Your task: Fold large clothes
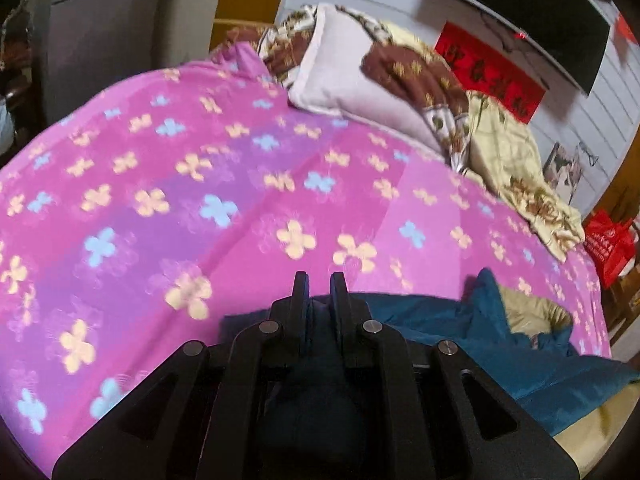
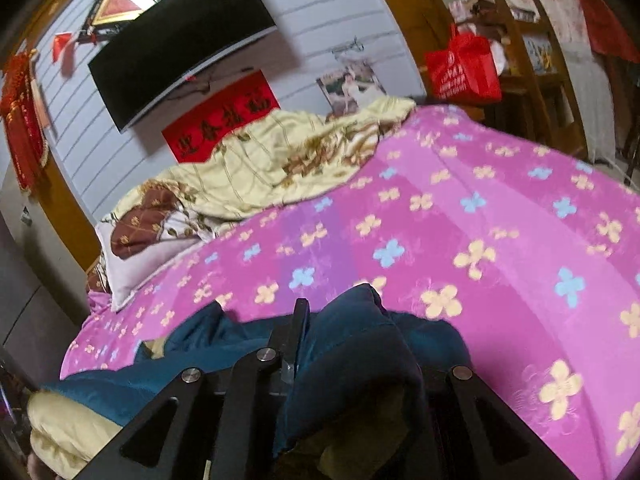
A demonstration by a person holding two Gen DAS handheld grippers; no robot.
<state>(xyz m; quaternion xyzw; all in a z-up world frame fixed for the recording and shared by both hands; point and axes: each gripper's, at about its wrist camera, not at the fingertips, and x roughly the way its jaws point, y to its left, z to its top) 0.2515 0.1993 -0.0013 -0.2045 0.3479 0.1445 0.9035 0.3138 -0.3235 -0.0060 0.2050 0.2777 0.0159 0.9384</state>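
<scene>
your left hand-held gripper point(image 1: 319, 280) has its 2 black fingers nearly together, clamped on a thin fold of the dark teal garment point(image 1: 460, 320), which bunches between the pads and spreads to the right across the bed. the cloth looks soft and thick, with a pale cream lining point(image 1: 532, 316) showing where it turns over.

your right hand-held gripper point(image 2: 316, 308) is pinched on another part of the same teal garment point(image 2: 352, 352). only its left finger point(image 2: 299, 320) shows as a flat black blade; the other is buried under a heavy drape of the fabric, which hangs over the linkage in rounded folds. from this view the garment trails left toward the bed's near edge, its cream lining point(image 2: 64, 428) puffed up like padding.

the garment lies on a pink and purple bedsheet point(image 1: 200, 160), smooth and printed with 4-petal flowers in pale yellow and light blue. farther back sit a plump lilac pillow point(image 1: 344, 88) with a flat flanged edge and a crumpled cream and brown floral quilt point(image 2: 280, 160). behind them is a grey slatted wall point(image 2: 320, 12) with a curved black screen point(image 2: 180, 64) and a red banner point(image 2: 224, 116). a glossy red bag point(image 2: 464, 68) hangs beside the bed.
</scene>
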